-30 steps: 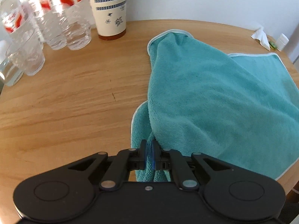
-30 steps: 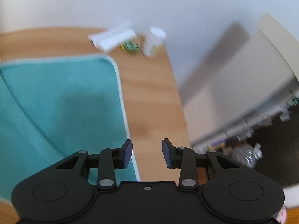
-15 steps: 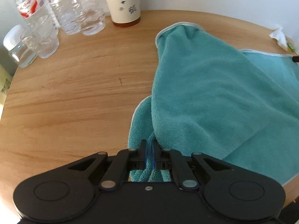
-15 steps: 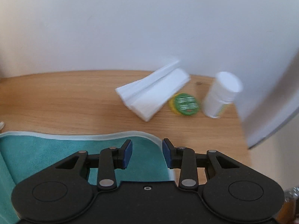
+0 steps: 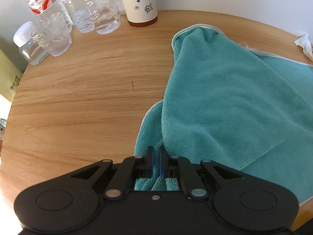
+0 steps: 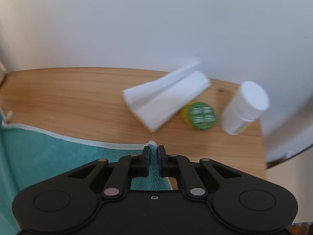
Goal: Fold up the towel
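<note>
A teal towel [image 5: 234, 101] with a pale hem lies partly folded on the round wooden table [image 5: 78, 98], one flap draped over the layer beneath. My left gripper [image 5: 156, 156] is shut on the towel's near edge, with cloth bunched between its blue pads. In the right wrist view the same towel [image 6: 39, 156] fills the lower left. My right gripper [image 6: 153, 152] is shut on its far right corner, where the white hem [image 6: 117, 145] ends.
Several clear water bottles [image 5: 78, 5], a small jar [image 5: 29, 43] and a patterned paper cup [image 5: 140, 2] stand at the table's back left. A crumpled tissue [image 5: 304, 44] lies far right. Folded white paper [image 6: 166, 99], a green-lidded tin [image 6: 201, 115] and a white bottle [image 6: 244, 107] sit beyond the right gripper.
My right gripper swung from the table's right edge to the towel's far corner and closed on it. The left gripper kept its hold and drew back slightly, which widened its view.
</note>
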Demonstrator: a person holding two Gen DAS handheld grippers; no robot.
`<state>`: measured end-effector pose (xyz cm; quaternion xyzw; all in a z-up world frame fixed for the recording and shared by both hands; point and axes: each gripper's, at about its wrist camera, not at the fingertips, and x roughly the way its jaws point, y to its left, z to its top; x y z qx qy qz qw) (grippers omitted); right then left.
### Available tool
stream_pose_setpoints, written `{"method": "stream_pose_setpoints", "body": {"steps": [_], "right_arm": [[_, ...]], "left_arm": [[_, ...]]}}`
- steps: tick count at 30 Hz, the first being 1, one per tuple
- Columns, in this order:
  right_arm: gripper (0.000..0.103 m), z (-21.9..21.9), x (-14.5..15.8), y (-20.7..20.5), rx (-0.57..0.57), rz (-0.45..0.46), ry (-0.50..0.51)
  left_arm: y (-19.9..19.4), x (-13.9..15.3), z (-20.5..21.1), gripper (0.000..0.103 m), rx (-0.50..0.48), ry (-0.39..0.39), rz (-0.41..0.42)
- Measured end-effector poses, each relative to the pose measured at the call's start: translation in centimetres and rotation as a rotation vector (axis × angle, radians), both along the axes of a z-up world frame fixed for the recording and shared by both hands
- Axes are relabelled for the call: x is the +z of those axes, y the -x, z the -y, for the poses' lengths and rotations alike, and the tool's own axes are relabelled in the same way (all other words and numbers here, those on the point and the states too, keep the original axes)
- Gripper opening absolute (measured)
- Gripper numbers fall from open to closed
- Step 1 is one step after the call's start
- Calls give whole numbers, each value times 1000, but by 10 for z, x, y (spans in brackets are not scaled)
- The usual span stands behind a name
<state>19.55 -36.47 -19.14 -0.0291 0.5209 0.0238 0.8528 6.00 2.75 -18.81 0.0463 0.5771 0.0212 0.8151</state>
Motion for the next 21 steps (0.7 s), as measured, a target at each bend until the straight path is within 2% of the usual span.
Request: {"method": "stream_pose_setpoints", "body": {"steps": [3,8,11,14,16,17,18,20,21], "right_arm": [[7,11,3,2,-55,18,45],[11,13,0,4,-53,13,119],[29,2,5,5,-24,17,184],[33,-17,24,9,29,53,243],[38,-35,39,13,87,74,255],[42,-50,50,15,126,96,268],[50,-63,57,16,156,112,280],[52,-102,71,14,247,147,269],[52,-126,76,11,311,154,225]], "left_arm": [[1,1,0,5,3,-8,2],[6,1,0,5,7,-4,8],[8,1,-3,5,21,14,17],[11,3,-7,5,29,40,22],[12,6,-12,8,25,67,21],[12,7,-15,17,26,75,22],[13,7,-19,29,27,85,26],[17,11,-26,32,25,113,51],[18,13,-28,33,29,118,53]]}}
